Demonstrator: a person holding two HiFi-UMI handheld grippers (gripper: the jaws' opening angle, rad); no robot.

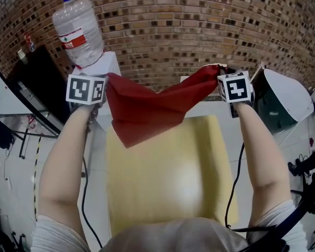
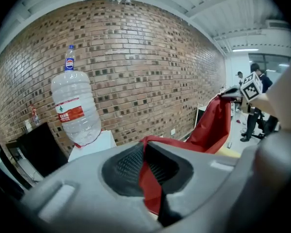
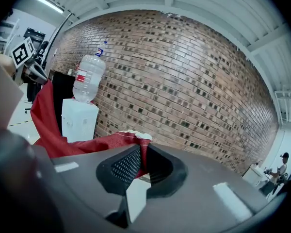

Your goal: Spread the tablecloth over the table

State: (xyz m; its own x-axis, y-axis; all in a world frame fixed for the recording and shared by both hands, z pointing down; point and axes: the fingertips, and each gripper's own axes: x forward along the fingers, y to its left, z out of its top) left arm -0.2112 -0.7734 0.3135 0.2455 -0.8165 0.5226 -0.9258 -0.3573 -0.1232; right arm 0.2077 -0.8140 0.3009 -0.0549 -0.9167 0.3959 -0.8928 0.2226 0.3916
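A person holds a red tablecloth [image 1: 147, 112] in the air between two hand-held grippers, above a table [image 1: 163, 188] with a pale yellow top. The left gripper [image 1: 97, 85] is raised over the table's far left corner. The right gripper [image 1: 226, 83] is raised over its far right corner. The two are about level with each other and well apart.

Each gripper pinches one upper corner of the cloth. In the left gripper view, the jaws are pressed together on a strip of red fabric. The fabric runs down between the dark ribbed pads [image 2: 128, 166] and streams away to the right toward the other gripper. In the right gripper view, the pads [image 3: 123, 169] are likewise clamped on a corner. Its pale hemmed edge pokes up just above the fingertips, and the rest trails off to the left.

Between the two grips the top edge sags in a shallow dip. A loose fold hangs down to a point nearer the left gripper, over the far part of the tabletop. Whether that point touches the top cannot be told. Most of the table is uncovered.

Behind stands a brick wall [image 1: 199, 25], with a large water bottle [image 1: 79, 30] upturned on a white dispenser [image 1: 104, 63].
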